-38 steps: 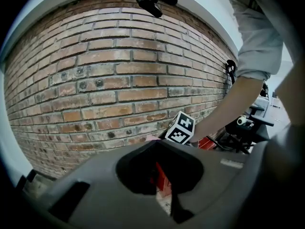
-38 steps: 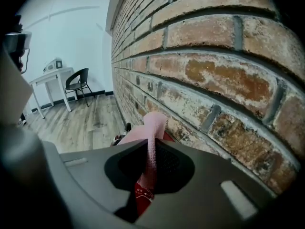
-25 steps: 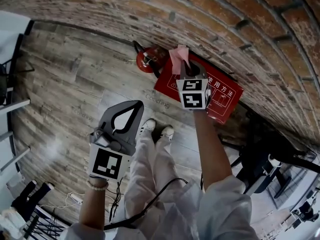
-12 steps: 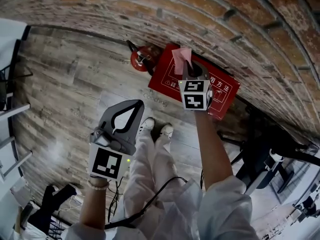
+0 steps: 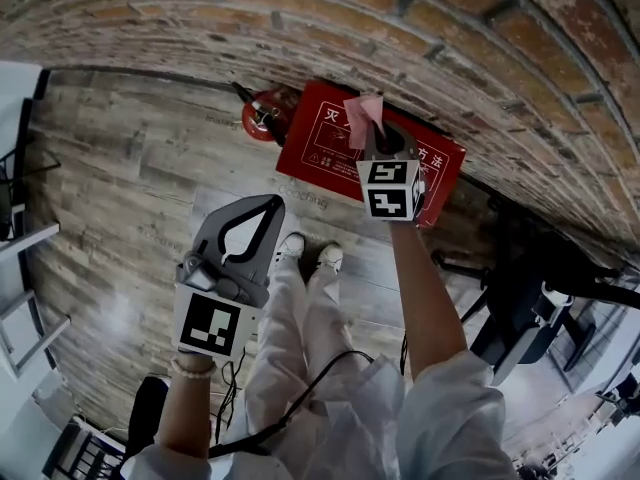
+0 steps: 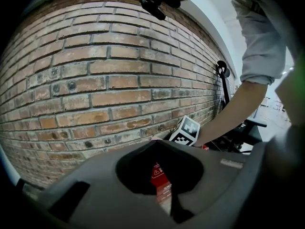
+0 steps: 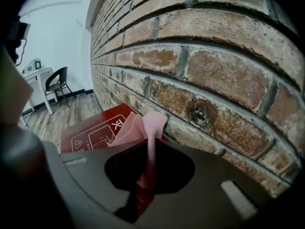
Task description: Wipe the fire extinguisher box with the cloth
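Note:
The red fire extinguisher box [image 5: 325, 146] lies against the foot of the brick wall; it also shows in the right gripper view [image 7: 93, 130]. My right gripper [image 5: 373, 130] is shut on a pink cloth [image 5: 361, 110] over the box's far edge by the wall. In its own view the pink cloth [image 7: 150, 126] stands pinched between the jaws of the right gripper [image 7: 152, 141]. My left gripper [image 5: 271, 205] hangs shut and empty above the floor, left of the box. In its own view the left gripper [image 6: 158, 143] shows a strip of the box [image 6: 159, 176] through its jaw opening.
A red fire extinguisher [image 5: 262, 118] lies left of the box. The brick wall [image 5: 420, 38] rises right behind both. My legs and shoes [image 5: 310, 253] stand on the wood floor in front. A black chair [image 7: 57, 82] and a white table [image 7: 37, 75] stand farther along the wall.
The box and extinguisher have shifted left in the head view. The right gripper with the cloth now sits further right along the box's far edge. The left gripper has barely moved.

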Action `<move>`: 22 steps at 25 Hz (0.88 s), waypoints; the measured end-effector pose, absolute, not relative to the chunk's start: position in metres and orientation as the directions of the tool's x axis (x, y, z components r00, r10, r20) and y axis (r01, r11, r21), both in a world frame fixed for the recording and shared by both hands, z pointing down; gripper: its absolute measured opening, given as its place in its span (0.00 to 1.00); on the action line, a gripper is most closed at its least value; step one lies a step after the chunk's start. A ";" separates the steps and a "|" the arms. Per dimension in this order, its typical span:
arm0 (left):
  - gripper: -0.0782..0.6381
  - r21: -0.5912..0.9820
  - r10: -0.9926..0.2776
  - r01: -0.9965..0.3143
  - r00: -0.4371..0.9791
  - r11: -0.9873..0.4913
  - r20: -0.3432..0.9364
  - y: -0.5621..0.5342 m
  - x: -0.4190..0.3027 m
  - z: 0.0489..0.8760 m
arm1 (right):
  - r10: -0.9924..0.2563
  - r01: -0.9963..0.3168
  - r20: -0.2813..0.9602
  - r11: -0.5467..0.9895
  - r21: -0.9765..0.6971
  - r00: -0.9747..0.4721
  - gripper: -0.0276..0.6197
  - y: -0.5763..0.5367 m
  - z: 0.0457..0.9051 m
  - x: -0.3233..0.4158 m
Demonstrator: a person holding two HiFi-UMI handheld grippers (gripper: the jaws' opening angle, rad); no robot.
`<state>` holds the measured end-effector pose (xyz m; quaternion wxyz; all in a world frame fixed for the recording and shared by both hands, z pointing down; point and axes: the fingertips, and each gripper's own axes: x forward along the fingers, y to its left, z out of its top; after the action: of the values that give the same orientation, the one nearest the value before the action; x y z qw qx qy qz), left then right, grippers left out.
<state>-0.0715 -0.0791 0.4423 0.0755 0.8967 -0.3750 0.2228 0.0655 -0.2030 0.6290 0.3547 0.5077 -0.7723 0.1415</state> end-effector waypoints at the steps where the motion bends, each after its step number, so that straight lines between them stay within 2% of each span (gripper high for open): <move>1: 0.11 -0.030 -0.637 -0.704 0.622 -0.709 0.456 -0.079 -0.069 0.442 | -0.684 -0.886 0.692 0.441 0.141 -0.231 0.08 -0.201 0.629 0.069; 22: 0.11 -0.011 -0.559 -0.627 0.687 -0.779 0.464 -0.076 -0.003 0.450 | -0.699 -0.930 0.708 0.319 0.183 -0.101 0.08 -0.168 0.632 0.179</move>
<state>-0.0034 -0.0757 0.4499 0.0746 0.9153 -0.3240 0.2273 0.1793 -0.1676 0.6323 0.3661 0.5618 -0.7249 0.1574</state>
